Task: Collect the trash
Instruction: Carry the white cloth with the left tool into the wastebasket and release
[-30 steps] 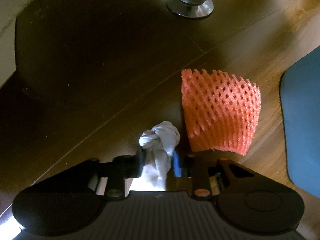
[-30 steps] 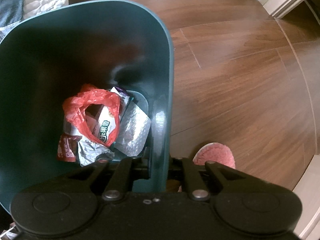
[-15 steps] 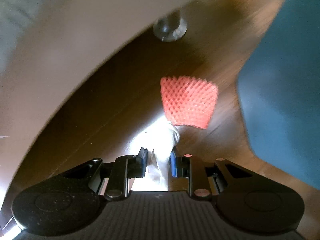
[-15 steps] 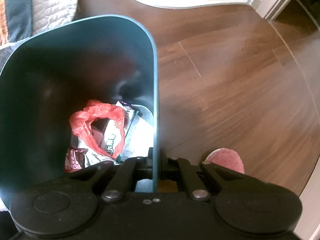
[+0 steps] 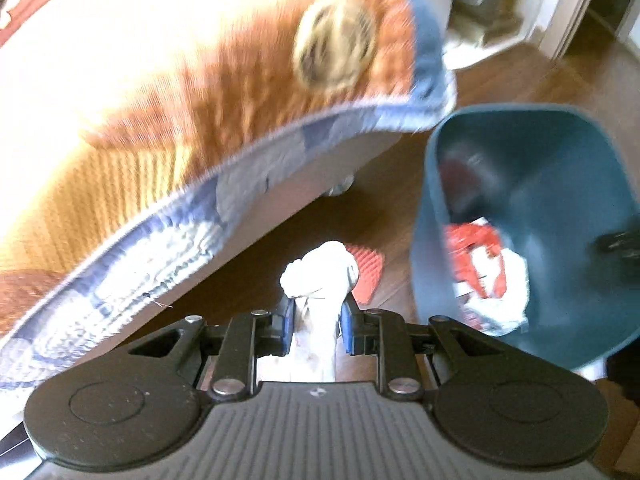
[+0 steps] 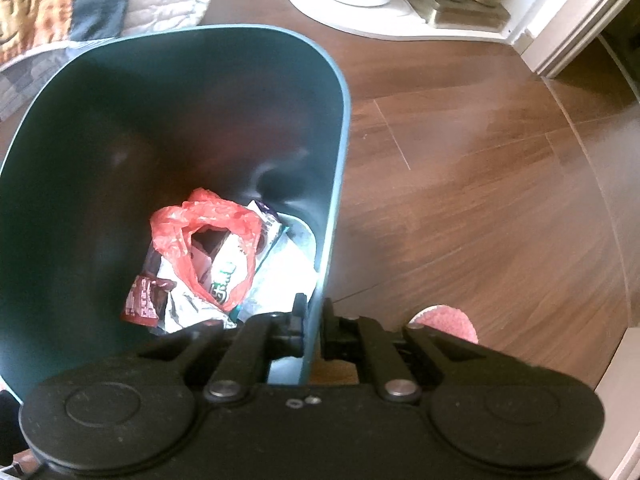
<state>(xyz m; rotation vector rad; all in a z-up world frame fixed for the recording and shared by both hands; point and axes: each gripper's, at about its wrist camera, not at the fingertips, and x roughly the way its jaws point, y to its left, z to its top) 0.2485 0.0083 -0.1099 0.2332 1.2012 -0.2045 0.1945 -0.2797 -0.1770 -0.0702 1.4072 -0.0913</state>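
Two pairs of tongs were at work, each clamped on something. Our left gripper (image 5: 318,326) held a twisted wad of white tissue (image 5: 320,272) between its blue pads, the wad's long axis running straight out along the fingers and its knotted end poking ahead of the tips. Our right gripper (image 6: 312,326) was pinched shut on the near wall of the dark teal waste bin (image 6: 334,152), one finger inside the rim and one outside, so the bin hung from that hand.

From the left tongs the bin (image 5: 436,216) lay ahead and to the right, its mouth tilted toward us; we judged that the tissue needed carrying rightward over that rim before letting go. The orange foam fruit net (image 5: 366,276) lay on the wooden floor just beyond the tissue, uncollected, nearer the left hand.

Inside the bin lay a red plastic bag (image 6: 208,216), crumpled foil wrappers (image 6: 180,304) and a small carton (image 6: 266,222).
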